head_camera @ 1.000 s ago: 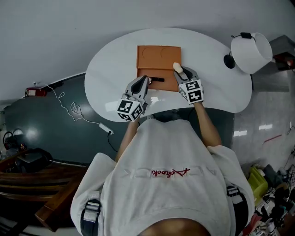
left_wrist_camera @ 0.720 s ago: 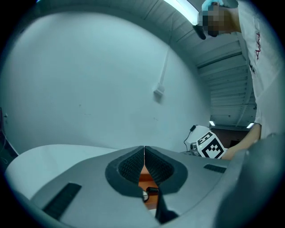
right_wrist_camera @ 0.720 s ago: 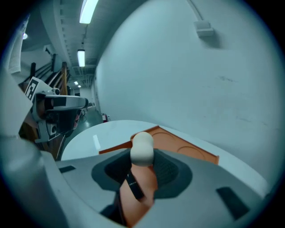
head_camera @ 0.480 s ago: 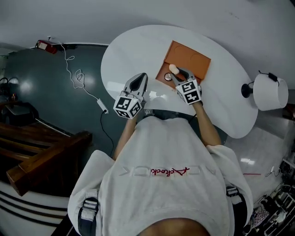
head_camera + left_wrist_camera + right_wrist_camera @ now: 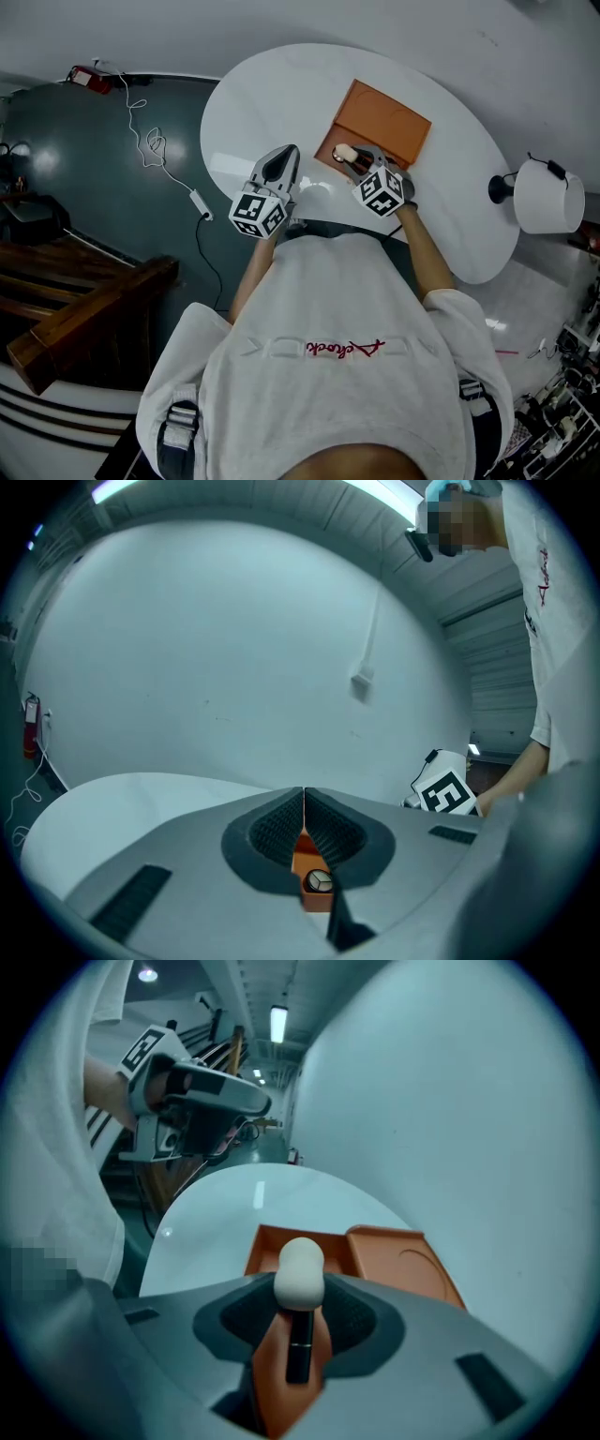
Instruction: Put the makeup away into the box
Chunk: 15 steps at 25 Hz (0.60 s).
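Right gripper clamps sponge just above open box | left gripper closed, empty, over table | already in box: black stick, probably a round compact | left: drop sponge in; lid not yet shut.

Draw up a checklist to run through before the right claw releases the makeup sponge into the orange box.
1. Right claw shut on the makeup sponge: ok.
2. Orange box open, lid folded flat beside it: ok.
3. Sponge over the box's tray, not over the table: ok, judged from the right gripper view.
4. Room in the tray under the sponge: cannot tell; a black tube lies just below it.
5. Left claw shut, empty and apart from the box: ok.
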Motion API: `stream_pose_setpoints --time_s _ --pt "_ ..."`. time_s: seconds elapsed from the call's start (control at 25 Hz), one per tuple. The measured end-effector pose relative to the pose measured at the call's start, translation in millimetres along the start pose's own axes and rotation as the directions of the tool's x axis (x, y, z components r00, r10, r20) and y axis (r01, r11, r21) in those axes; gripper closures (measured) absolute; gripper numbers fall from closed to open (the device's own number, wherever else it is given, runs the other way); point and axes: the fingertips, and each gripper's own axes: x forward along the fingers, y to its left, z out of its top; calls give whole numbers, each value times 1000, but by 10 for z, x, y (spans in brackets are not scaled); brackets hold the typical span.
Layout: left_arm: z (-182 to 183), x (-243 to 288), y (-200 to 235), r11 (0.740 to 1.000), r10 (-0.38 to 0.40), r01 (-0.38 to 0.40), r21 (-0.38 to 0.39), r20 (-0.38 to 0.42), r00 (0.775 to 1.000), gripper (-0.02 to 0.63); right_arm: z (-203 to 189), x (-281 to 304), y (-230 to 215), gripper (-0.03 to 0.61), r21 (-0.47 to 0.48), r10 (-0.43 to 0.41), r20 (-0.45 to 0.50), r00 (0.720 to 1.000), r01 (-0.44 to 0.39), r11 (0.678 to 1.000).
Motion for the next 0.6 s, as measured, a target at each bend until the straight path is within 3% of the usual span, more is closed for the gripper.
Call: stream_pose_setpoints --time_s 0.08,0.32,0.6 --pt "-31 29 -16 1000 -6 6 -8 -8 1000 601 -73 24 58 420 -39 27 -33 999 -28 999" --pt "-123 87 -39 999 -9 8 -31 -27 1000 601 -195 86 129 419 -13 83 -69 994 -84 996" --pt "-205 75 15 999 11 -12 -45 -42 999 601 -183 124 95 353 29 94 -39 995 -93 995"
